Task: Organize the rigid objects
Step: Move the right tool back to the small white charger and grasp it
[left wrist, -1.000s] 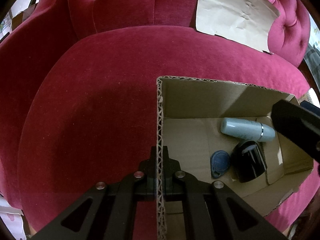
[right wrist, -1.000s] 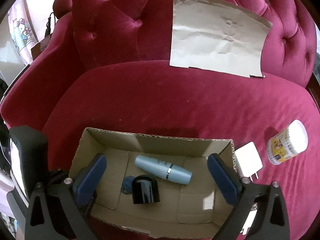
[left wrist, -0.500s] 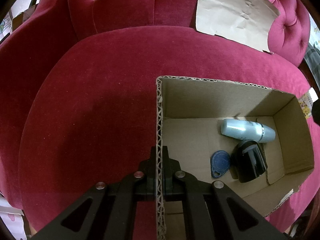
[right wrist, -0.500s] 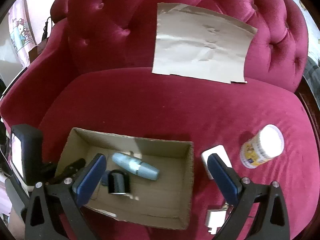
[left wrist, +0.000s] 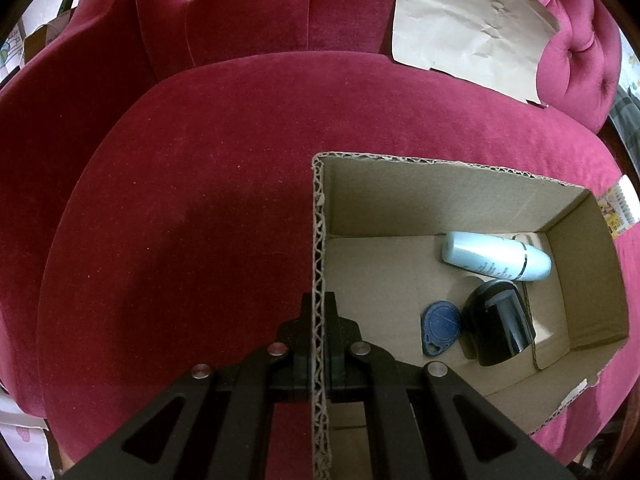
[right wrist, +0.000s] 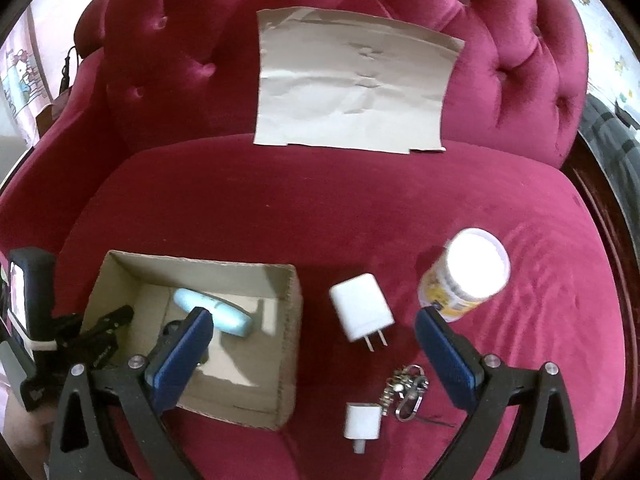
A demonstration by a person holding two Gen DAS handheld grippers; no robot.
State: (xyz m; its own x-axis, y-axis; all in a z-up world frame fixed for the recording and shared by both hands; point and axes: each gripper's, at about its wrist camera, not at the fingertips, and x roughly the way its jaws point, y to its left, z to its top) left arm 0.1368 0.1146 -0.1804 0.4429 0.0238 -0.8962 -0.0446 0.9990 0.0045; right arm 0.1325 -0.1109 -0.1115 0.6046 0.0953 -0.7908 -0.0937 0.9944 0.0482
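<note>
An open cardboard box [left wrist: 580,240] [right wrist: 294,320] sits on a red velvet seat. My left gripper [left wrist: 319,320] is shut on the box's left wall, and it shows at the left edge of the right wrist view [right wrist: 104,320]. Inside the box lie a pale blue bottle [left wrist: 496,256] [right wrist: 224,312], a black cap [left wrist: 498,328] and a blue key fob [left wrist: 440,326]. My right gripper [right wrist: 314,320] is open, above the seat just right of the box. Between its fingers lies a white charger plug [right wrist: 360,312]. A white-lidded yellow jar [right wrist: 468,276] rests further right.
A small white adapter [right wrist: 362,422] and a metal keyring [right wrist: 406,392] lie near the seat's front edge. A sheet of brown paper [right wrist: 352,88] [left wrist: 468,28] leans on the tufted backrest. The back half of the seat cushion [right wrist: 280,208] is bare velvet.
My right gripper has moved to the right, from over the box to over the white charger plug, still open. The left gripper has kept its hold on the box wall.
</note>
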